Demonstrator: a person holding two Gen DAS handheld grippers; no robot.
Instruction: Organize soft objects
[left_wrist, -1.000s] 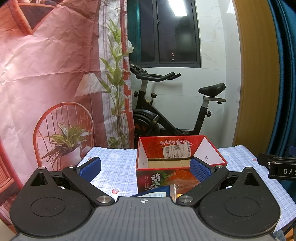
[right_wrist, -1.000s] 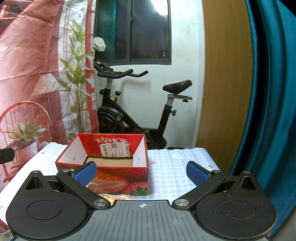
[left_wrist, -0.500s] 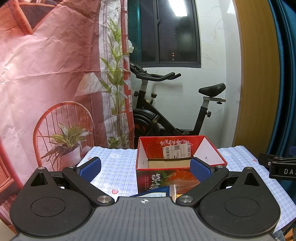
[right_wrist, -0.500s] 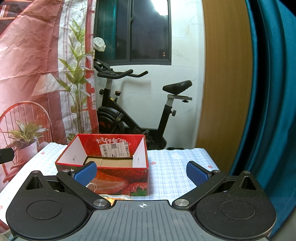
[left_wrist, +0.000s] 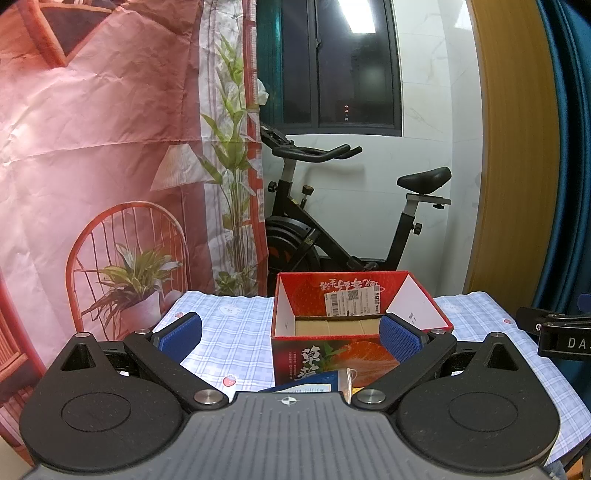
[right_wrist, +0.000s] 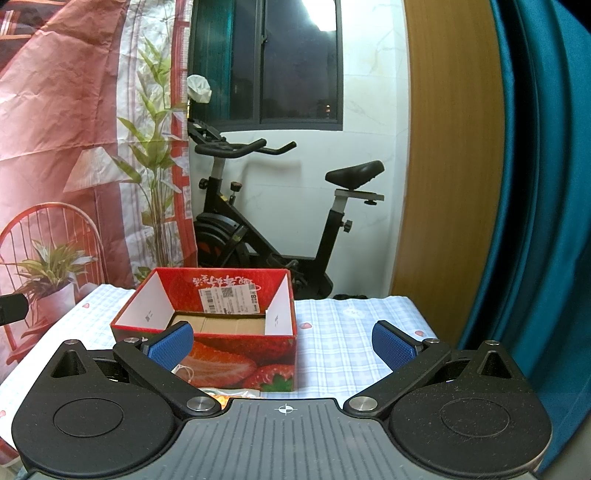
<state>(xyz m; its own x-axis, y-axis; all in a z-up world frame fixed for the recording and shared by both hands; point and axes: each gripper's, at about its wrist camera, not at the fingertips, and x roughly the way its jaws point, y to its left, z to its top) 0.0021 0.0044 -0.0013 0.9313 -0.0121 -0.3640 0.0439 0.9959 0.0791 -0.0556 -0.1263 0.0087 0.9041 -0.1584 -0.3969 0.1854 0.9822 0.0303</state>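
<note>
Through the left wrist view, my left gripper (left_wrist: 290, 334) hovers over the checked tablecloth (left_wrist: 236, 343) with its jaws spread wide and nothing between the blue pads (left_wrist: 181, 330). A red strawberry box (left_wrist: 360, 325) stands open on the cloth straight ahead and a little right, its brown cardboard floor bare where I can see it. Just in front of the box, partly hidden behind my own body, lie a blue-and-white packet (left_wrist: 308, 384) and something pale with a loop of string (left_wrist: 351, 376); I cannot tell what they are. At the right edge a black part of my right gripper (left_wrist: 554, 332) pokes into sight. An exercise bike (left_wrist: 332, 221) stands behind the table. From the right wrist view, my right gripper (right_wrist: 282, 341) also has its jaws spread apart and holds nothing. The box (right_wrist: 207, 328) sits ahead and to the left, and a silvery packet edge (right_wrist: 225, 393) shows just before it, touching its front wall. A teal curtain (right_wrist: 535, 184) hangs on the right.
</note>
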